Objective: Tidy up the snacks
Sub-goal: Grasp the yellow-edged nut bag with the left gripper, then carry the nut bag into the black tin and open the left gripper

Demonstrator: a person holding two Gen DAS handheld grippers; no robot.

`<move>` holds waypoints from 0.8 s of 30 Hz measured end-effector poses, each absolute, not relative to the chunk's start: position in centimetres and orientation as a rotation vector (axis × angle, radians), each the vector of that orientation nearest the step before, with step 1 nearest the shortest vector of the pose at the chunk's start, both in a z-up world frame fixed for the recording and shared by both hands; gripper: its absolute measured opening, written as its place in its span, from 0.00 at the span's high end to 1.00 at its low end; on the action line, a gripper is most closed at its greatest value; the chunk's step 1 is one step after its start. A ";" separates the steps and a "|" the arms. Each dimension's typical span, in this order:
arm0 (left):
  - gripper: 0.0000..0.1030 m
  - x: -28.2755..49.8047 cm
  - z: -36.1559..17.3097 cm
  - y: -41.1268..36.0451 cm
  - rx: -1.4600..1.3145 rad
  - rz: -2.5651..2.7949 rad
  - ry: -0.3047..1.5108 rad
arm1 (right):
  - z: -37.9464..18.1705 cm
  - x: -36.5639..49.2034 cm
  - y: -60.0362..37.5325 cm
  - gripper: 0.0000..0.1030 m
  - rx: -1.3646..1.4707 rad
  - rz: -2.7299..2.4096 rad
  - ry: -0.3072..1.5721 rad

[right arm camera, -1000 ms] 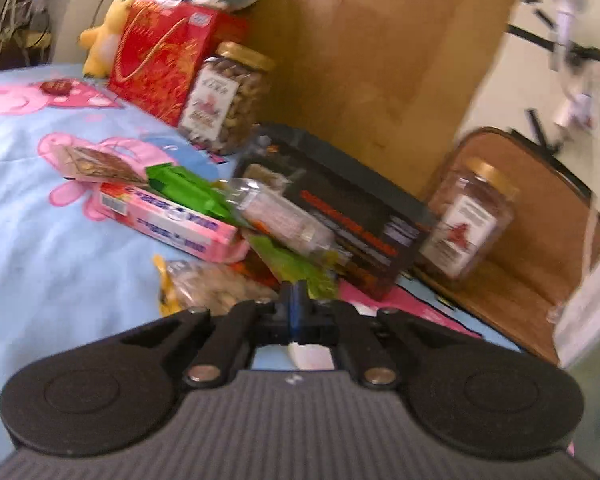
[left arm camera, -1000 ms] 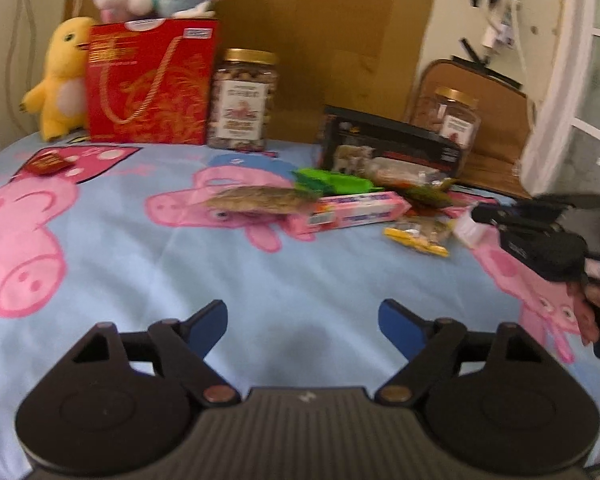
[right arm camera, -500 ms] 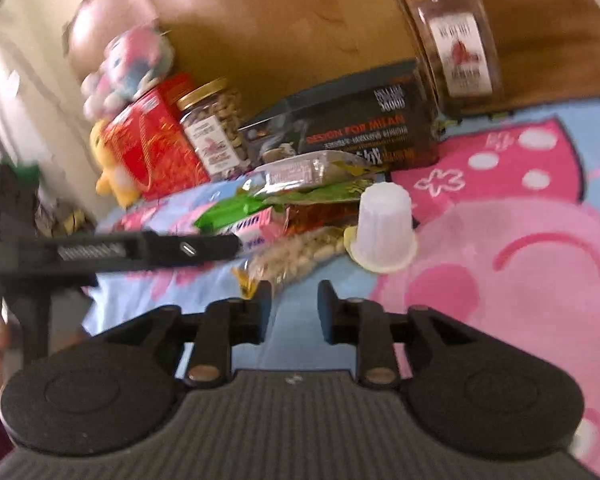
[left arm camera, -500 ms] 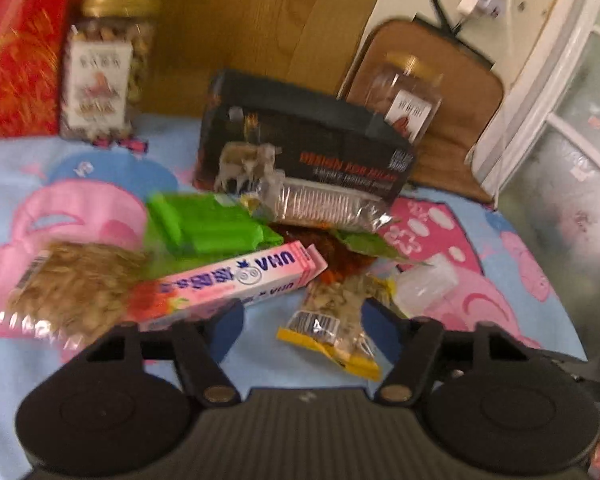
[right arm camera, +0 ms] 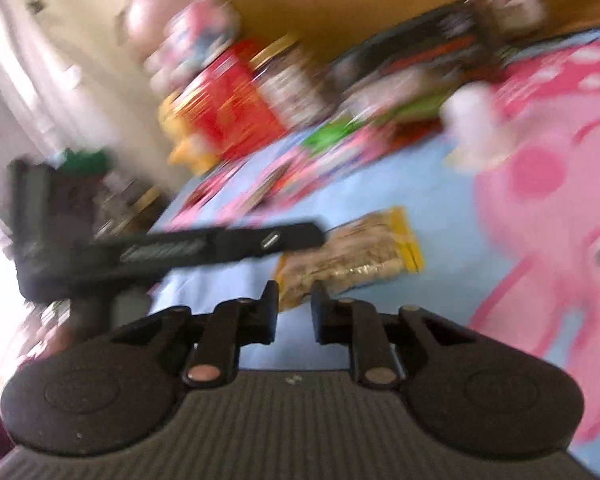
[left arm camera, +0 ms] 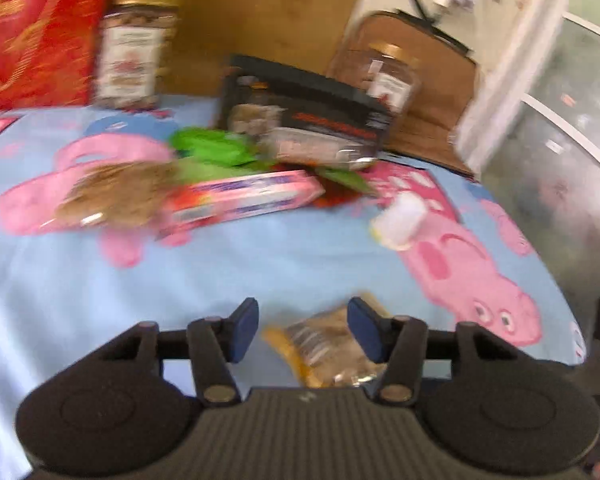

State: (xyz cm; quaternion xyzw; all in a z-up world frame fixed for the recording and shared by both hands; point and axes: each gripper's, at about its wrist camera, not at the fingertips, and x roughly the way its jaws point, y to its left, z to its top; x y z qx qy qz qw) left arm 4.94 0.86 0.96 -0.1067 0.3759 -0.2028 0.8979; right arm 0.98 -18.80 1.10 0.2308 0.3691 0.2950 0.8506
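Observation:
A clear nut packet (left arm camera: 328, 344) with yellow ends sits between the blue pads of my left gripper (left arm camera: 305, 326). Its jaws are closing and the pads touch the packet's sides. In the right wrist view the same packet (right arm camera: 352, 252) lies low over the blue cartoon cloth (right arm camera: 440, 240), with the left gripper's black body (right arm camera: 220, 244) reaching over its far end. My right gripper (right arm camera: 295, 300) is tilted, its jaws closing with a narrow gap. Nothing is gripped, and the packet's near corner is just ahead of the tips. Both views are blurred.
The snack pile lies beyond: a pink box (left arm camera: 244, 200), green packets (left arm camera: 208, 146), a seed bag (left arm camera: 112, 196) and a black box (left arm camera: 304, 116). A white cup (left arm camera: 398, 220) stands apart on the right. Two jars (left arm camera: 134, 48) (left arm camera: 388, 76) and a red box (left arm camera: 32, 36) line the back.
My left gripper narrowed around the nut packet and drew back from the pile with it. My right gripper went from shut to a small gap, rolled over and swung toward the packet.

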 end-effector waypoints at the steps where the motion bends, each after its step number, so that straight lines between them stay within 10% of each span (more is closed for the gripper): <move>1: 0.48 4.5 1.2 1.8 -0.240 -0.397 0.775 | 1.3 0.5 -18.6 0.79 0.467 0.640 0.771; 16: 0.50 3.8 0.7 0.6 -0.263 -0.460 0.823 | 1.3 -0.8 -17.3 0.60 0.017 0.517 0.643; 19: 0.55 3.7 1.1 0.0 -0.226 -0.461 0.823 | 1.5 -0.8 -15.8 0.88 -0.071 0.494 0.615; 24: 0.55 5.3 4.4 0.2 -0.241 -0.504 0.751 | 3.2 0.2 -16.4 0.90 -0.037 0.465 0.527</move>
